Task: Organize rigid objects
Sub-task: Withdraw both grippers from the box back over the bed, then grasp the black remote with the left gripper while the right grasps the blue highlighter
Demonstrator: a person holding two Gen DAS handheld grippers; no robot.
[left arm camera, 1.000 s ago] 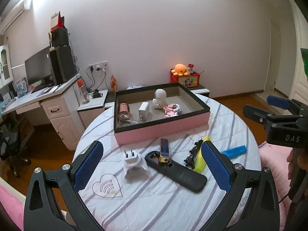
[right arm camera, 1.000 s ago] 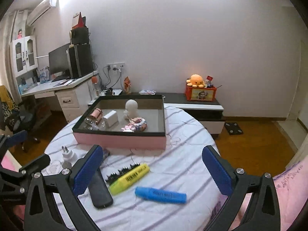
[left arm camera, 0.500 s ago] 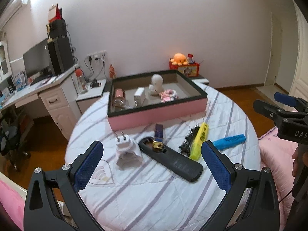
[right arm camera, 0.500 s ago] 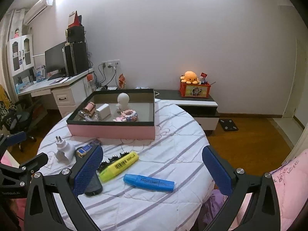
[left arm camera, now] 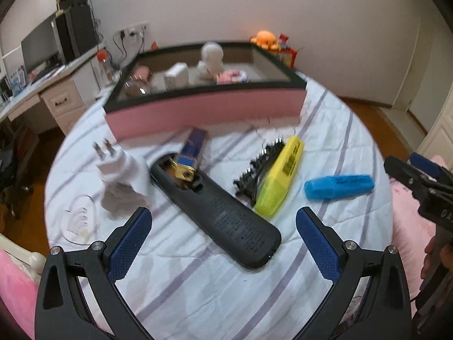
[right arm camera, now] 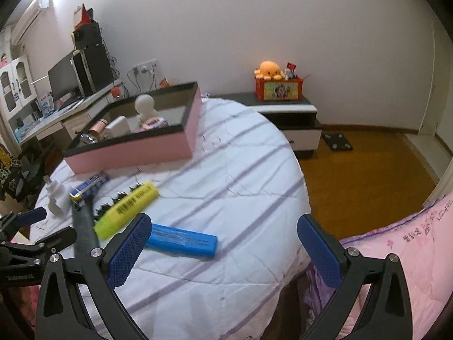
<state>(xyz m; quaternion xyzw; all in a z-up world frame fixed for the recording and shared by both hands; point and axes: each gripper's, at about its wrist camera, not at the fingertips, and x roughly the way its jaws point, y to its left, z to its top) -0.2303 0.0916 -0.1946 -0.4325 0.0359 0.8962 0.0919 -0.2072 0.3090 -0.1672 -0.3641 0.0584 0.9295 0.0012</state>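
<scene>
Both grippers are spread wide and hold nothing. The left gripper (left arm camera: 223, 226) hangs over the remote (left arm camera: 218, 209), probably to take it. The right gripper (right arm camera: 223, 238) is near the blue marker (right arm camera: 181, 240). The tray (left arm camera: 203, 110) waits behind, so loose things can go inside.

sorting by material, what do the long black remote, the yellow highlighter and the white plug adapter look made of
Long black remote: looks like matte hard plastic, dull with a dotted texture. Yellow highlighter: smooth plastic, seemingly translucent at the cap, with a printed barcode. White plug adapter: plain white plastic, likely with metal prongs; blur leaves its sheen open.
</scene>
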